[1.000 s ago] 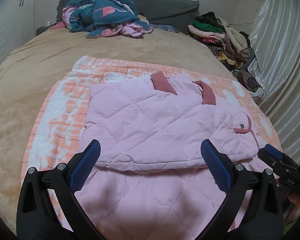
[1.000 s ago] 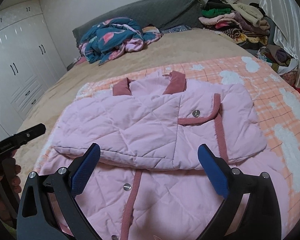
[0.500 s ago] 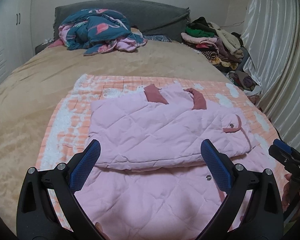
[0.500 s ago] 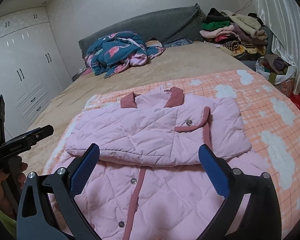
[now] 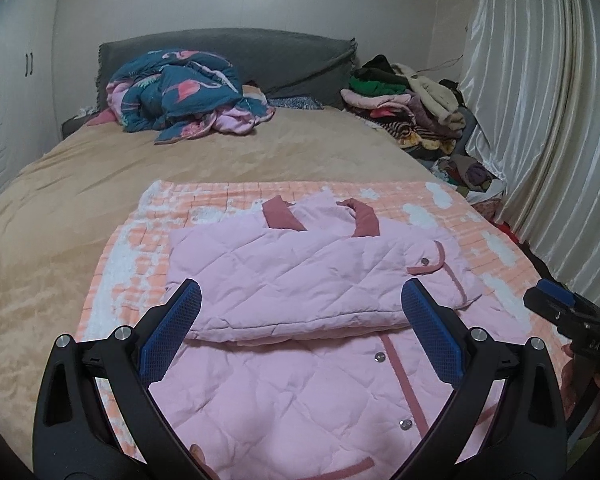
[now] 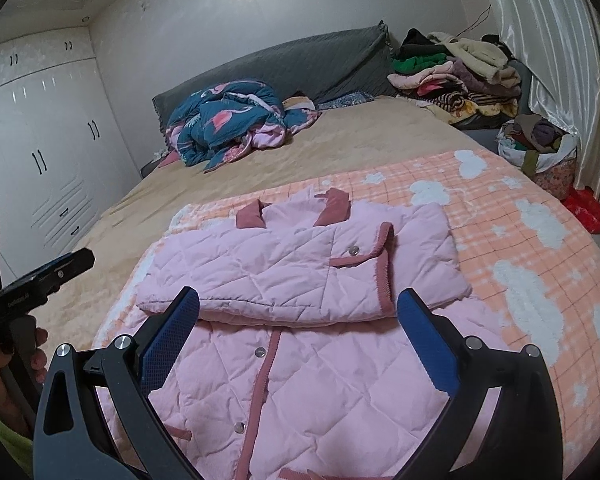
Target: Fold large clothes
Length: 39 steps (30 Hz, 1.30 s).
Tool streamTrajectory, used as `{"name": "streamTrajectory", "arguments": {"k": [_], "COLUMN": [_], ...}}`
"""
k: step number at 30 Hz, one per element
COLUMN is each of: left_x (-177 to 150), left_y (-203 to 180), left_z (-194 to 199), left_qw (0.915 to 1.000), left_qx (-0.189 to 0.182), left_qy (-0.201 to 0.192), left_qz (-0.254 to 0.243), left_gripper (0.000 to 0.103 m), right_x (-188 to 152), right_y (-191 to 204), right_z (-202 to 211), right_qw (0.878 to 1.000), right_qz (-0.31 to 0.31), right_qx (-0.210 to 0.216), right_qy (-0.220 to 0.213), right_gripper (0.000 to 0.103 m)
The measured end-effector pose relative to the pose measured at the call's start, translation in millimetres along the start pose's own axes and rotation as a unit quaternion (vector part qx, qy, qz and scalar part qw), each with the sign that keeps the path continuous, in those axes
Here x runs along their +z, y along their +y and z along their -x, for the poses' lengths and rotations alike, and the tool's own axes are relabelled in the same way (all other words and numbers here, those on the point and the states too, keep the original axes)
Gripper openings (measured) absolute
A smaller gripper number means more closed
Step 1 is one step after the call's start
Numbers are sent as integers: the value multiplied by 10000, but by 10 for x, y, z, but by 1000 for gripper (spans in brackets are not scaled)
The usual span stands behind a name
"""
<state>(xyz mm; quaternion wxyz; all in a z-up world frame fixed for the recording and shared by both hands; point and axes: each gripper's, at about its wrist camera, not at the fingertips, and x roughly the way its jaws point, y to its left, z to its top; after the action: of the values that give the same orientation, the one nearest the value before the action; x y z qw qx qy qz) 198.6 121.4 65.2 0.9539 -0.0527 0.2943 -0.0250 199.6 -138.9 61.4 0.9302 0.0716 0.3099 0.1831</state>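
Observation:
A pink quilted jacket [image 5: 300,280] with a dusty-red collar and trim lies flat on an orange checked blanket [image 5: 132,256], its sleeves folded across the chest. It also shows in the right wrist view [image 6: 300,264]. My left gripper [image 5: 300,336] is open and empty, held above the jacket's lower half. My right gripper [image 6: 298,344] is open and empty too, over the button placket. Each gripper shows at the edge of the other's view: the right one at the right [image 5: 560,308], the left one at the left [image 6: 52,272].
The blanket [image 6: 540,240] lies on a tan bed [image 5: 60,216]. A blue flamingo quilt [image 5: 180,92] is bunched at the grey headboard [image 5: 284,56]. A pile of clothes [image 5: 404,108] sits at the far right corner, by a basket [image 6: 540,148] and curtain [image 5: 540,120]. White wardrobes [image 6: 40,152] stand left.
Both grippers have drawn back and up from the jacket, so more of its lower half and of the room shows. The jacket has not moved.

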Motion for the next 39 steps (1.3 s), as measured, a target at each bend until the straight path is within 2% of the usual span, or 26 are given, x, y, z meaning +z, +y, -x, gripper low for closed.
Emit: {"name": "streamTrajectory", "arguments": {"k": [6, 17, 31, 39], "left_x": [-95, -214, -261, -385], "left_y": [-60, -115, -267, -353], "left_z": [214, 487, 938, 1054], "left_qw": [9998, 9997, 9994, 9995], "left_qx": [-6, -38, 139, 173], "left_qy": [-146, -146, -327, -245], "left_qz": [114, 196, 0, -95], "left_gripper": [94, 94, 94, 94], "right_x": [26, 33, 17, -35], "right_y": [23, 115, 174, 142], "right_z": [202, 501, 964, 1182], "right_qw": [9999, 9993, 9977, 9972], "right_qz": [101, 211, 497, 550], "right_qx": [-16, 119, 186, 145], "right_qy": [-130, -269, -429, -488], "right_gripper": [99, 99, 99, 99]}}
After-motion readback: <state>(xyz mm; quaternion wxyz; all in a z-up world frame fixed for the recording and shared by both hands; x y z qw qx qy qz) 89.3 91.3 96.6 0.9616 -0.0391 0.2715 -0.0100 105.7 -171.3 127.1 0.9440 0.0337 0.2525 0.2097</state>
